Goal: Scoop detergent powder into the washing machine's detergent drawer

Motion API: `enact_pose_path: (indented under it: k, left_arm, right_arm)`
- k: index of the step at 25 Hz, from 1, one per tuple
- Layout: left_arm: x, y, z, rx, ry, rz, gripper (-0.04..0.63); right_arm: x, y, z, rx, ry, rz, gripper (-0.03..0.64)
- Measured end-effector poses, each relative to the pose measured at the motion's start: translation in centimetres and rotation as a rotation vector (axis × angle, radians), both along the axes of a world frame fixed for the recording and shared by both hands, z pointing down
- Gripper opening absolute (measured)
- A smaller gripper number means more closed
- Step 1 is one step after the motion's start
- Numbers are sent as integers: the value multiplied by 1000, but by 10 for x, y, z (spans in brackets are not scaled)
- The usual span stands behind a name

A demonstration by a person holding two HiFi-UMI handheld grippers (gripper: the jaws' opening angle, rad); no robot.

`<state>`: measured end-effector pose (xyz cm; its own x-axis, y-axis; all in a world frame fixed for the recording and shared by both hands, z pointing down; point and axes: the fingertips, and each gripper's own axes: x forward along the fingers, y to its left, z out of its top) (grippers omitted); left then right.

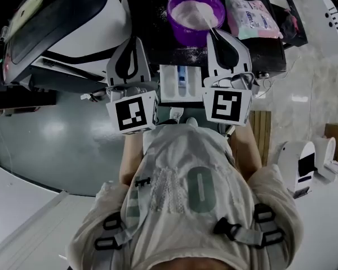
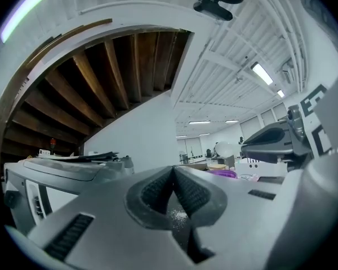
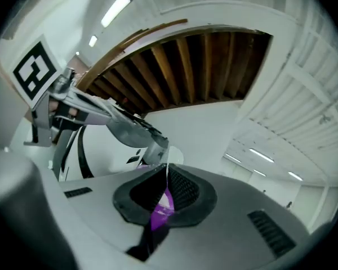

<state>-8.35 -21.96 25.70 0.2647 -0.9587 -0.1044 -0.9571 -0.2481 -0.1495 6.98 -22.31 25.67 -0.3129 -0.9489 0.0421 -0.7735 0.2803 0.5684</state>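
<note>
A purple bowl point(image 1: 195, 10) of white detergent powder stands on a dark top. My right gripper point(image 1: 213, 34) point(image 3: 166, 173) is at its near rim, shut on the thin handle of a spoon point(image 1: 203, 19) point(image 3: 160, 211). The handle runs out over the powder, and the scoop end cannot be made out. The white detergent drawer point(image 1: 180, 83) stands pulled out below the bowl, between both grippers. My left gripper point(image 1: 137, 40) point(image 2: 173, 172) is left of the drawer, shut with nothing between its jaws; powder grains cling to its pads.
The washing machine point(image 1: 62, 27) point(image 2: 73, 167) fills the upper left. A pink and green packet point(image 1: 252, 17) lies right of the bowl. Spilled powder dusts the dark top point(image 1: 180, 52). A white device point(image 1: 298, 162) and a wooden slat panel point(image 1: 262, 129) are at the right.
</note>
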Motion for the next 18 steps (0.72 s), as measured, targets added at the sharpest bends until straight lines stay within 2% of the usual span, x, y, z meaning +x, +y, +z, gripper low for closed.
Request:
enact_pose_path:
  k: [4,6,9,18]
  left_arm:
    - [11,-3,-5,0,-10,30,21]
    - [14,-4,-7,3,-10,39,21]
    - [18,-5,-6,2,-10,47,21]
    - [23,-4,-5,5,-16,63,21]
  right_arm:
    - [34,2,4,-24,-210,127,11]
    - [42,4,13,-56,-262,152,11]
    - [45,7,25,-95,-282,153,11]
    - [45,10,29,-98,-301,157,11]
